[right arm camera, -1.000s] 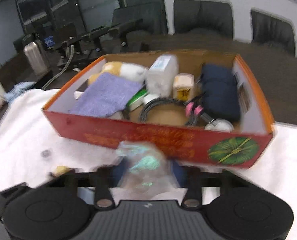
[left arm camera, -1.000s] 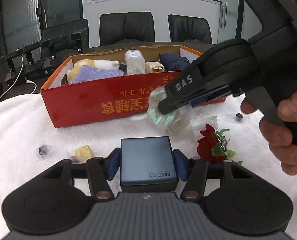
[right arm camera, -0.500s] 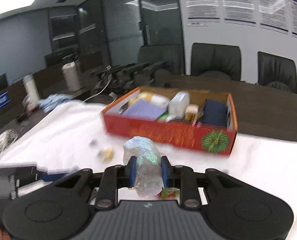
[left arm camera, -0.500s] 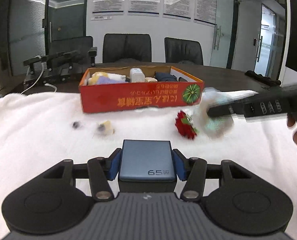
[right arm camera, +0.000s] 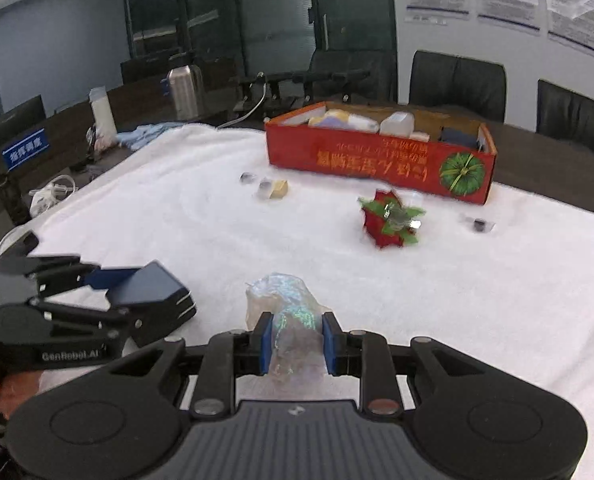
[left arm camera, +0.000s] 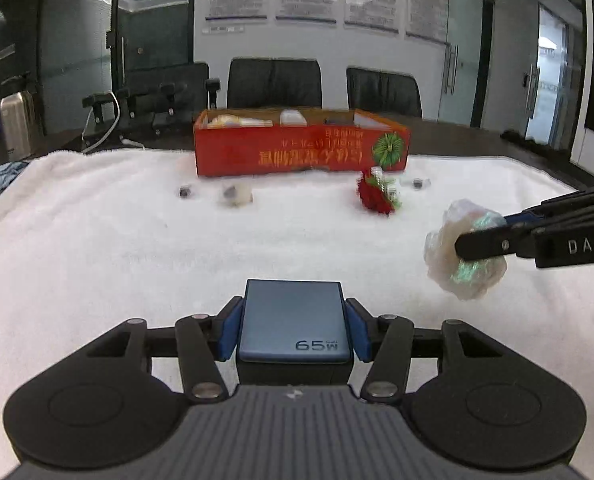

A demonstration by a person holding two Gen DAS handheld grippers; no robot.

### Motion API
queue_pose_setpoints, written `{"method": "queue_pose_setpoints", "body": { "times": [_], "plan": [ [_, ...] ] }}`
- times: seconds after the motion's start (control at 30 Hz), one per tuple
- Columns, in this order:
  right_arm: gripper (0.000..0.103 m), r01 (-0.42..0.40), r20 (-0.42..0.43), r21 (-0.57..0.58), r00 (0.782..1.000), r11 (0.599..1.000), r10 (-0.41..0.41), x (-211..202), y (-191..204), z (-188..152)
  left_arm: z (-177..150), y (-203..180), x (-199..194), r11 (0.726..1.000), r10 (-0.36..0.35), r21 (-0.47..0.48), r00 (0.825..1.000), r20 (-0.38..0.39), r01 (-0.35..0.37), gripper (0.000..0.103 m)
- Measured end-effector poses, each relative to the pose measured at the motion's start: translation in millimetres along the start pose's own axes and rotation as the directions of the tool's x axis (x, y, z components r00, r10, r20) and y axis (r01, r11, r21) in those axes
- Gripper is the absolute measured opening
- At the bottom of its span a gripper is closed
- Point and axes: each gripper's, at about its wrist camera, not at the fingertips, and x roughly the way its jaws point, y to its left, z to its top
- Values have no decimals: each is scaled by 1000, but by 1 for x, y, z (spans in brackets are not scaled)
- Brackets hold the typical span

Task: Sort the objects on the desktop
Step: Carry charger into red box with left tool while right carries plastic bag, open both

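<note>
Left wrist view: your left tongs (left arm camera: 293, 320) pinch a blue "65W" charger (left arm camera: 293, 326) at lower centre, while your "DAS"-marked right tongs (left arm camera: 463, 246) squeeze iridescent crumpled wrap (left arm camera: 465, 254).

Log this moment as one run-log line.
left gripper: shut on blue charger | right gripper: shut on crumpled iridescent wrapper | both above white towel | red box: far side

Both fisheyes sit low behind their own jaws, angled down across the white-towelled bench (left arm camera: 97, 240). The left view faces the red cardboard box (left arm camera: 301, 152) square on; the right sees it from further right, slightly oblique. Shared: box, red artificial flower (right arm camera: 389, 220), each other's gripper.
</note>
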Motion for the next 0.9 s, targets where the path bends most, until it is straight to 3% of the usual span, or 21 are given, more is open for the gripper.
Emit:
{"method": "queue_pose_setpoints", "body": {
  "times": [0.13,0.27,0.43,0.57,0.67,0.8,0.9],
  "plan": [
    [23,42,88,17,995,999,-43,-12,-12,25,36,9,2,1000,-17,-8,998,56,18,54],
    [23,103,190,39,976,994,-108,-22,-34,67,96,19,17,999,-28,-21,992,125,31,54],
    [23,137,260,89,953,987,-156,-14,-71,141,178,29,65,995,-50,-80,991,122,60,54],
    [24,194,228,97,951,976,-211,22,-96,195,228,31,109,997,2,-77,991,134,8,54],
    [24,212,163,88,961,973,-224,67,-110,222,255,38,150,997,18,-82,994,106,-9,54],
    [24,212,53,74,975,975,-216,136,-123,241,262,49,212,994,95,-64,995,23,-93,54],
    [24,198,-34,58,980,978,-197,188,-131,245,251,60,246,994,98,-52,995,-23,-99,55]
  ]
}}
